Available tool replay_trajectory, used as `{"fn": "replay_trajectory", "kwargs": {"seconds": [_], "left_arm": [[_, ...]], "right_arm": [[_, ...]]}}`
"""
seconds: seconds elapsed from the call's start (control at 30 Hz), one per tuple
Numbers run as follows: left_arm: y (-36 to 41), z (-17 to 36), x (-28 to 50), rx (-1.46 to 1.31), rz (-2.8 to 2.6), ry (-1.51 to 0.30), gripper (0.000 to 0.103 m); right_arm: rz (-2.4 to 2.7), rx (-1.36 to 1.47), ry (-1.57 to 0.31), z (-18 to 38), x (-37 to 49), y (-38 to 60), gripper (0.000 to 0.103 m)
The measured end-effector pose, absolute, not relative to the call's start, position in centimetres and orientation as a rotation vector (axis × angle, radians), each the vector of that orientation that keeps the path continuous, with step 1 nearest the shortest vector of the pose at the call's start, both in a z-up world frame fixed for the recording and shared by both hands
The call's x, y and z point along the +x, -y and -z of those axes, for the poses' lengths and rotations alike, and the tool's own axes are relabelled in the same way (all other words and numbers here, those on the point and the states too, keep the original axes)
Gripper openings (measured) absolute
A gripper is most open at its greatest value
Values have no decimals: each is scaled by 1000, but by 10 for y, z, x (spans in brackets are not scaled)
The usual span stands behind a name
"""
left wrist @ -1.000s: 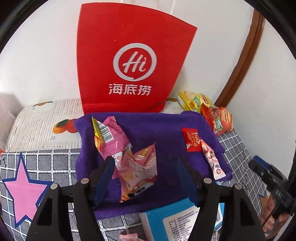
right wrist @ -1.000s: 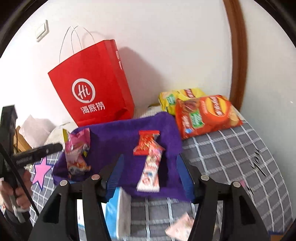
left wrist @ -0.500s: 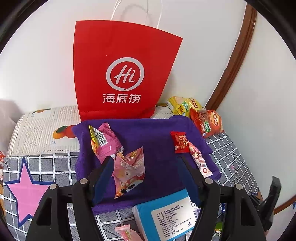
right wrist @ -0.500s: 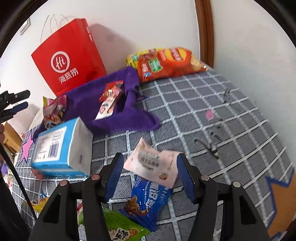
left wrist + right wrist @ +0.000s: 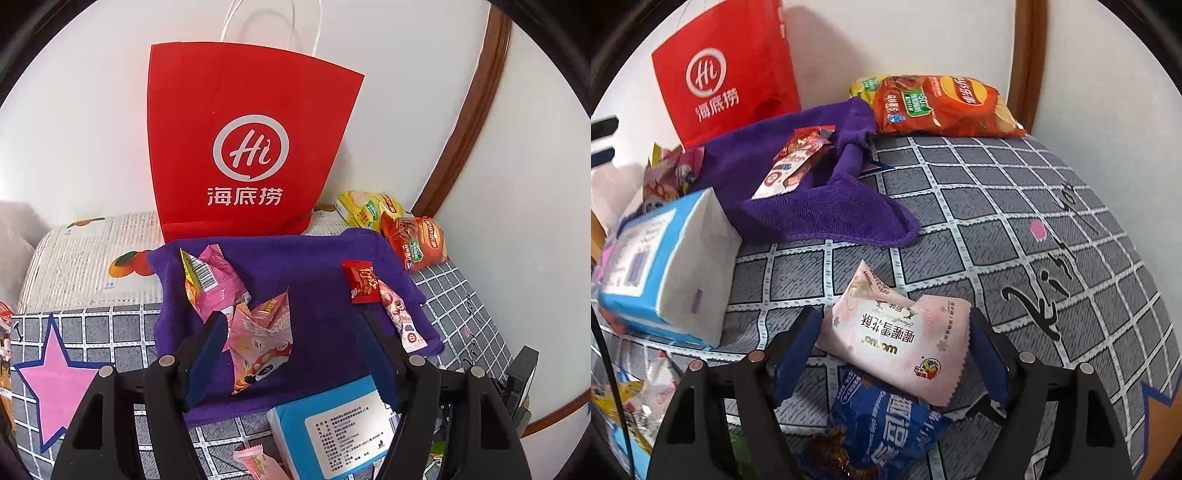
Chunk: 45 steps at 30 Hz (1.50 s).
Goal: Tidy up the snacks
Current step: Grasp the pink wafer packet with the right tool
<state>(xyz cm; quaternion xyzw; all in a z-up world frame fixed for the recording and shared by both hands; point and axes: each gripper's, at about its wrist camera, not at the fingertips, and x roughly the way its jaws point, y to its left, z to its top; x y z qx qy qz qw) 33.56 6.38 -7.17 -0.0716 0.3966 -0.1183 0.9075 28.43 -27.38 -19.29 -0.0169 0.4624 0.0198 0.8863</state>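
Looking down along your right gripper [image 5: 895,334], you have a puffy, pale pink snack packet [image 5: 897,343] with crimped, saw-toothed ends lying between the blue-padded fingers; the jaws have just been opening and stand wide on either side of it, the pads not pressing on the crinkled film. The packet rests partly on a glossy dark blue snack bag [image 5: 882,432], both on the grey checked bedspread [image 5: 1015,229], whose squares are edged in white. Just left of them sits a soft blue-and-white tissue pack [image 5: 665,273], and behind it a fuzzy purple towel [image 5: 820,206] lies rumpled, carrying a slim red-and-white wrapper [image 5: 792,166]. A shiny orange crisp bag [image 5: 942,107] lies by the wall, near a stiff red paper bag [image 5: 720,74]. Your right gripper tilts steeply downward, close over the bedspread. Your left gripper [image 5: 291,350] points down at a gentler angle over the near edge of the towel [image 5: 314,288], its jaws parted and gripping nothing, though a folded pink pouch [image 5: 258,339] lies on the towel just beside the left finger. Another pink wrapper [image 5: 210,280] with a barcode rests behind it, and a small red packet [image 5: 362,282] lies toward the towel's right side.
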Motion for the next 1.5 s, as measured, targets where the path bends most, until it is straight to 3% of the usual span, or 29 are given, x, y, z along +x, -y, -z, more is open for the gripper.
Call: {"fn": "replay_trajectory", "kwargs": {"seconds": [0.1,0.33,0.57,1.27,1.5], "left_arm": [[-63,69,333,-145,239,-811,70],[-50,63,323,-91,209,-784,70],[-52,71,297,-84,184,-796,70],[-85,162,247,-139,150,-962,69],[-84,174,250,-149,197,-968,51]], "right_arm": [[-54,-9,-941,191,282,278,61],[-70,95,-921,187,281,293,44],[-78,123,-918,187,281,296,43],[-56,71,-926,189,282,290,44],[-51,53,-929,189,283,289,44]]}}
